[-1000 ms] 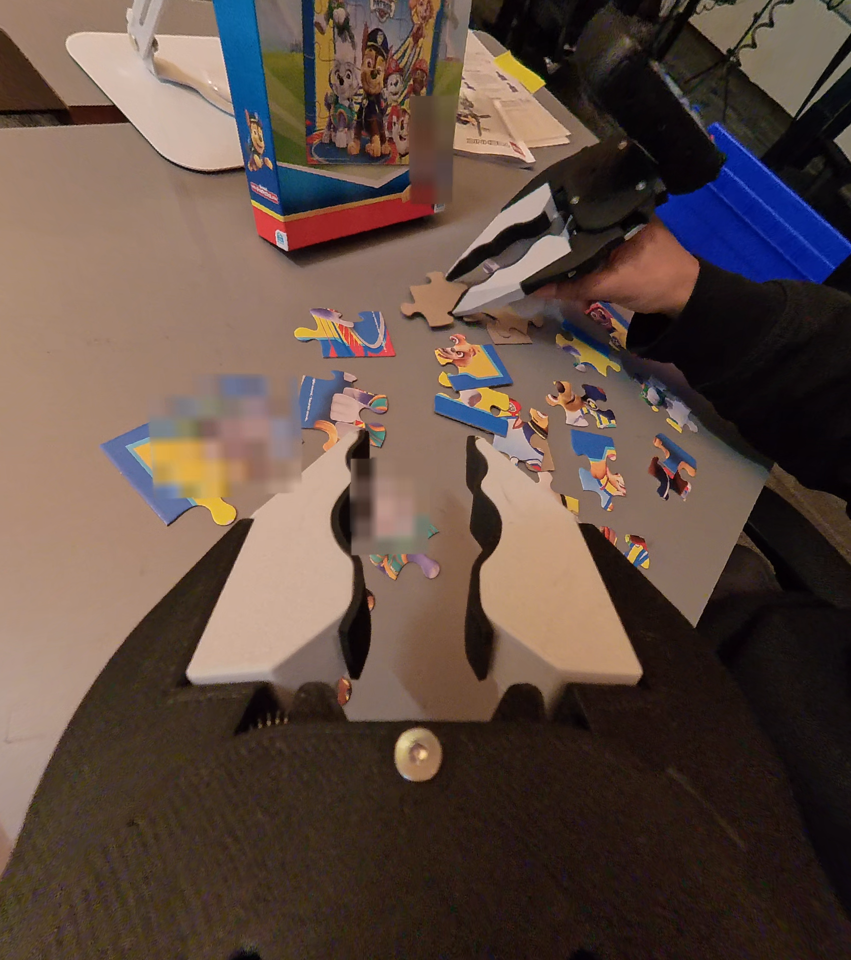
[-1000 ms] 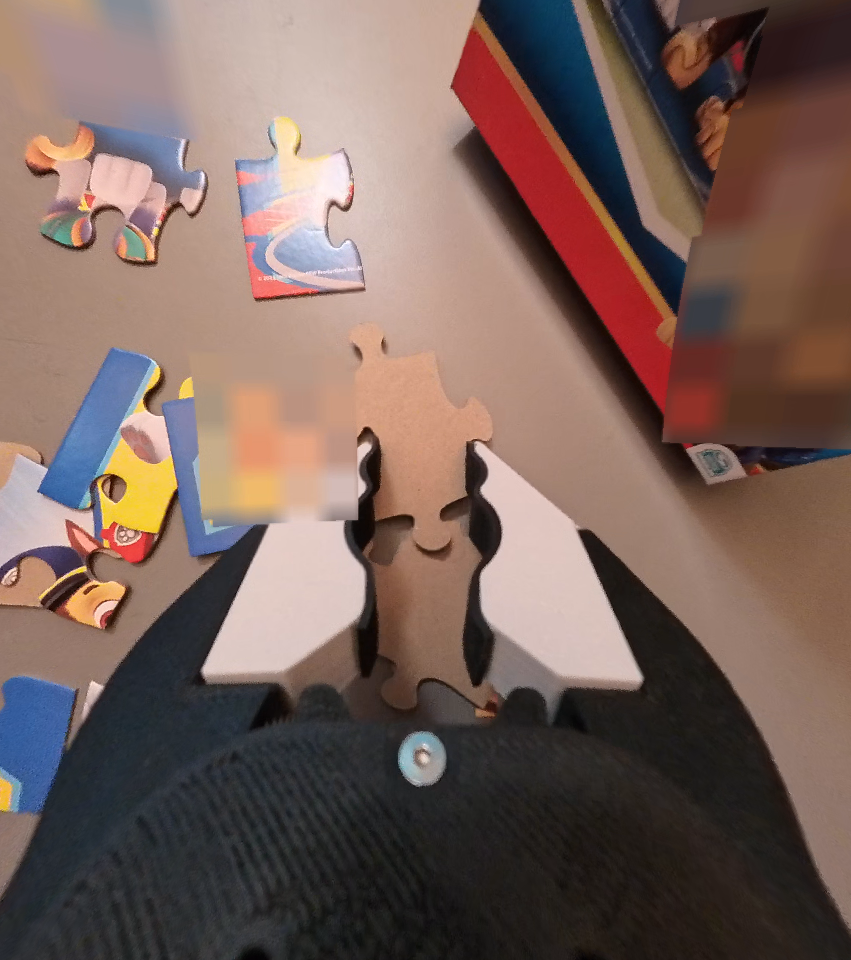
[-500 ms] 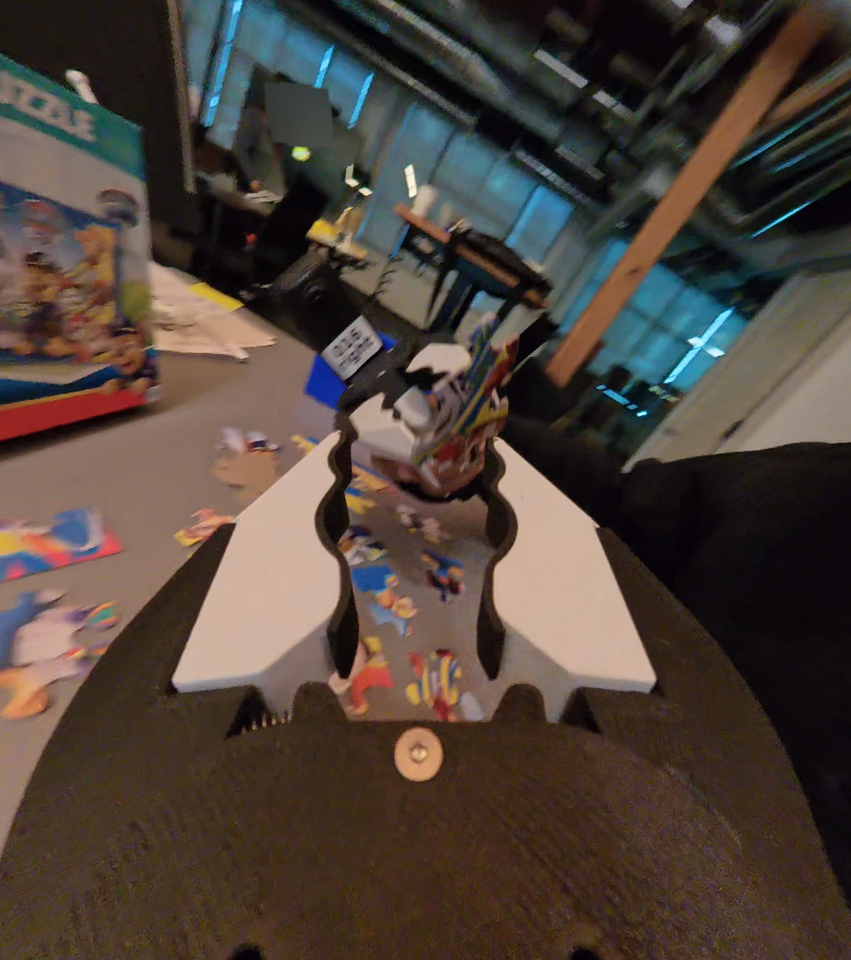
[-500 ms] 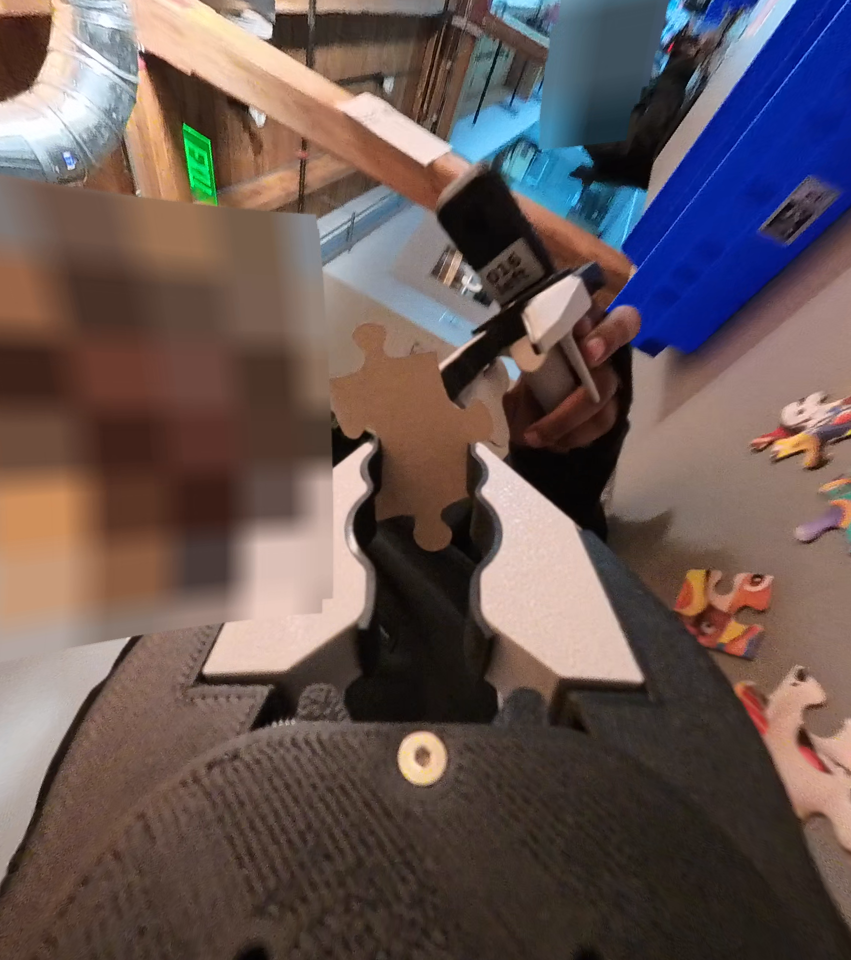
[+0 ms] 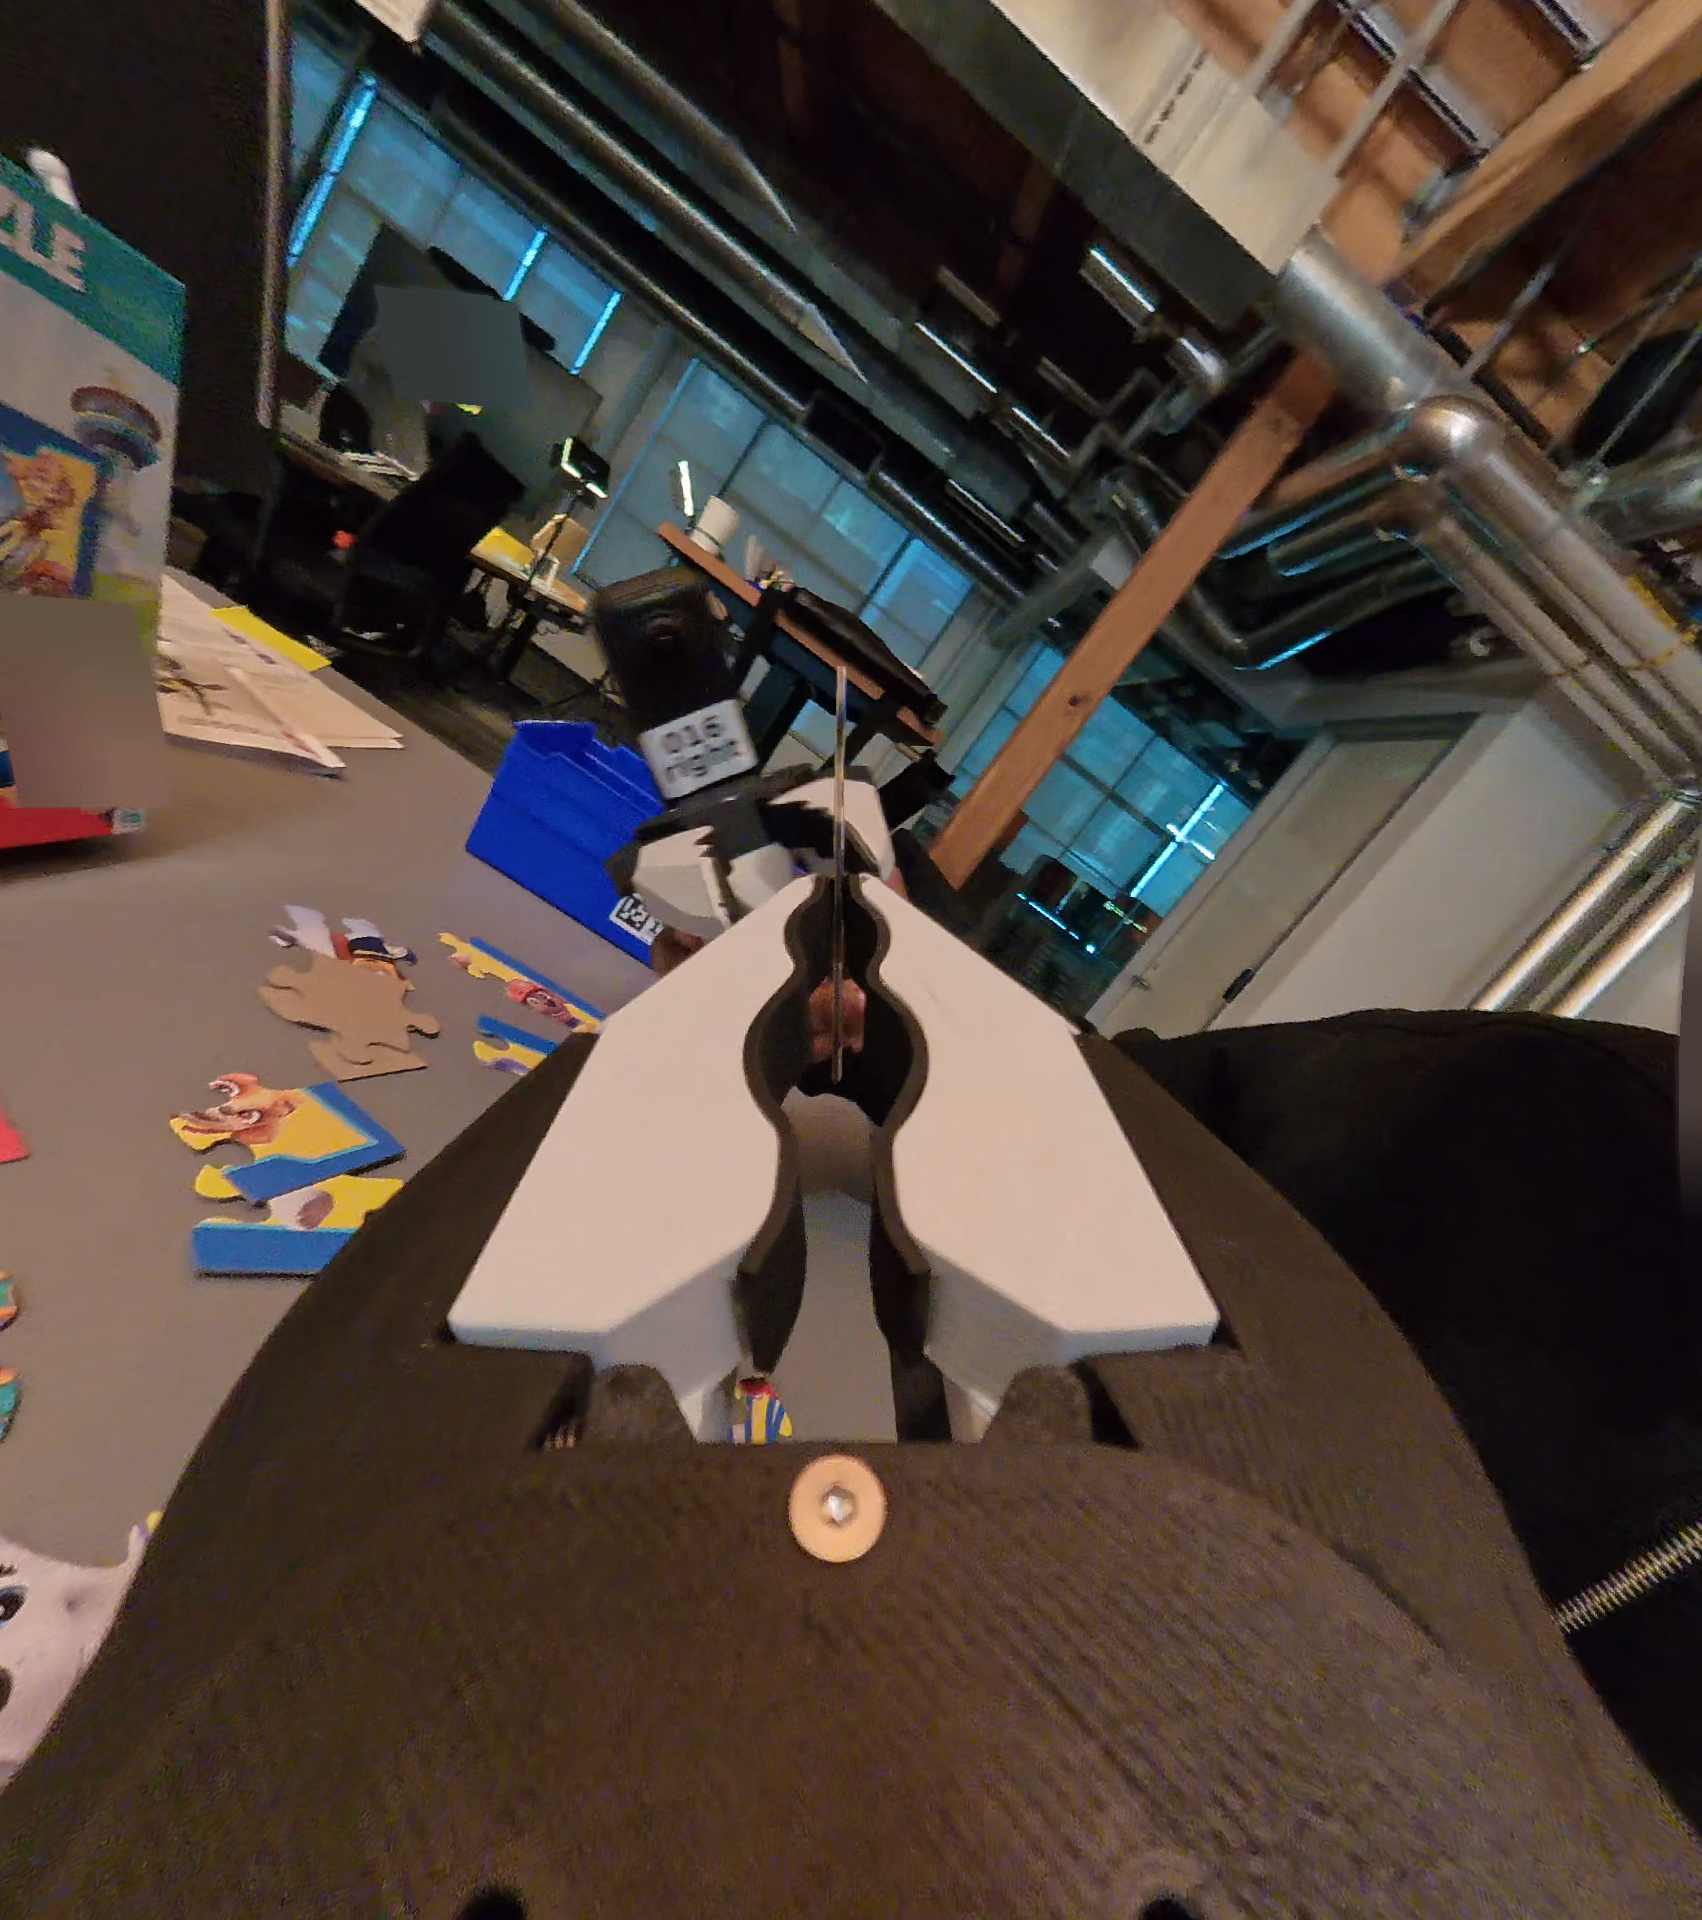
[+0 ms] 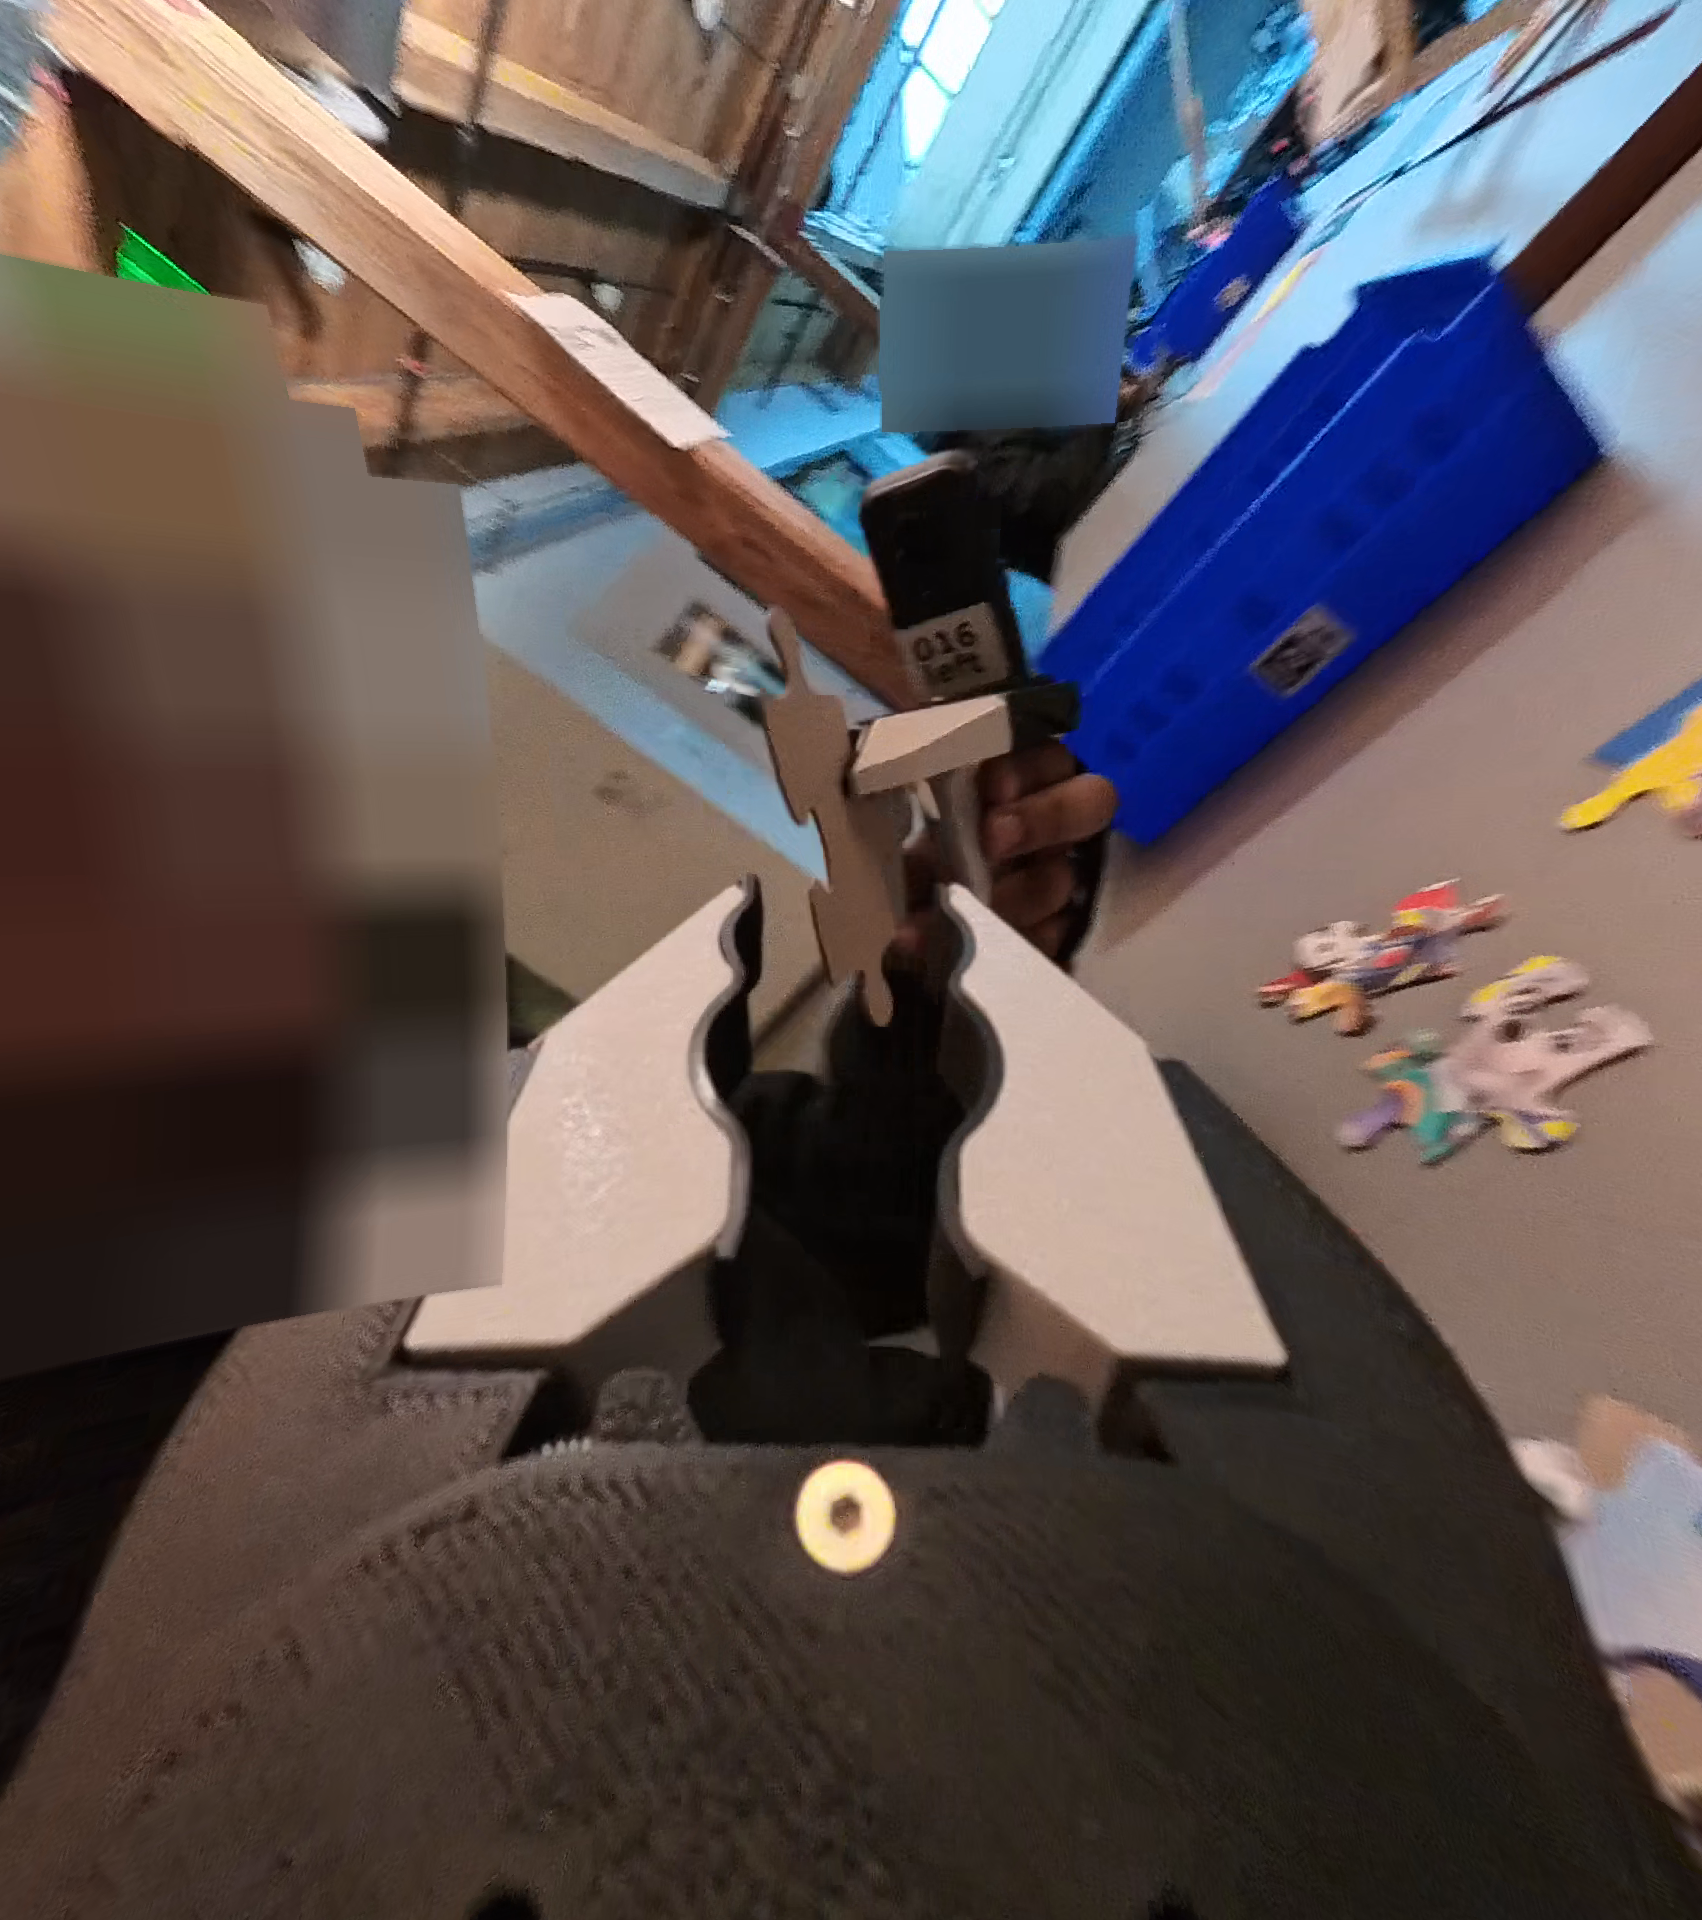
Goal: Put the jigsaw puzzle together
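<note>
A brown-backed puzzle piece (image 5: 838, 831) is clamped edge-on at the tips of the left gripper (image 5: 836, 883), at twelve o'clock. The right gripper (image 6: 852, 904) is spread apart, the piece untouched between its fingers, above the grey table (image 5: 151, 935).

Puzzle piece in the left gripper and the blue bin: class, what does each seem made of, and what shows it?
Puzzle piece: likely cardboard, matt; plain brown back, and very thin seen edge-on. Blue bin: probably moulded plastic, smooth with a slight sheen; even colour, ribbed walls.
</note>
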{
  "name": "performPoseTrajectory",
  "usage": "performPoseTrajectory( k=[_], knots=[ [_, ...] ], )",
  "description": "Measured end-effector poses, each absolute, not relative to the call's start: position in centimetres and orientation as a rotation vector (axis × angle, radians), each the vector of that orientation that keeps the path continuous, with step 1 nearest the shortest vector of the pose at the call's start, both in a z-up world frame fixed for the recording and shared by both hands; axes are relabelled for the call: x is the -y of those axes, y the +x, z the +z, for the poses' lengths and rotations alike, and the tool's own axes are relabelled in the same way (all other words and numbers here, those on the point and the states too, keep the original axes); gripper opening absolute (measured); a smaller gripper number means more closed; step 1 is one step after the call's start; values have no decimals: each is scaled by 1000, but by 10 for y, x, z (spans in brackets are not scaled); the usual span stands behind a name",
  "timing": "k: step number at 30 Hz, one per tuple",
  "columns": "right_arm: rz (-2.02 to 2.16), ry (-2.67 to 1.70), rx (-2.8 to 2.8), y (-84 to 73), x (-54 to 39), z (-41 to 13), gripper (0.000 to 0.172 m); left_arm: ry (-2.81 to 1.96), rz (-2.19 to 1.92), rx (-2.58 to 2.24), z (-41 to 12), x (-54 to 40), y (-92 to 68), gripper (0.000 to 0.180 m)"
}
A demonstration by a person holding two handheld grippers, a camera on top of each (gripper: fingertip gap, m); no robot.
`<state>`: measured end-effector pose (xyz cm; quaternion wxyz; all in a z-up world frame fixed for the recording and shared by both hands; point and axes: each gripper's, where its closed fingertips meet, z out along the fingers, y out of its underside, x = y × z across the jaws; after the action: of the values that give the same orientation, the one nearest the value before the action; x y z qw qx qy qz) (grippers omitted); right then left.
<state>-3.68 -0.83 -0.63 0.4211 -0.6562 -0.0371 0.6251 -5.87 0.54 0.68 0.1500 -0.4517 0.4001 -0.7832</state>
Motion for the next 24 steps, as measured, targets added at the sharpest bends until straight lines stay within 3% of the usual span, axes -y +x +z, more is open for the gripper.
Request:
performPoseTrajectory(
  k=[1,6,9,10,12,15,24],
  knots=[
    [1467,-1674,134,-38,9,-8,32,-1315,-2244,-1133,6,-8,-58,0],
    [1136,-1805,334,-53,12,-17,25,-1355,-2277,-1105,1,-11,-55,0],
    [1092,-1812,360,-56,11,-17,2,-1374,-2308,-1101,-2,-10,-53,0],
    [1090,-1815,348,-54,9,-19,0,-1388,-2303,-1083,-2,-12,-53,5],
    [1111,-1812,295,-47,6,-22,0,-1467,-2216,-1031,-9,-26,-49,33],
    [1114,-1895,89,-28,-4,-48,0,-1560,-2027,-934,-21,-56,-52,50],
    [1036,-2198,-375,-21,-11,-154,0,-1524,-1991,-805,-9,-89,-79,47]
  ],
)
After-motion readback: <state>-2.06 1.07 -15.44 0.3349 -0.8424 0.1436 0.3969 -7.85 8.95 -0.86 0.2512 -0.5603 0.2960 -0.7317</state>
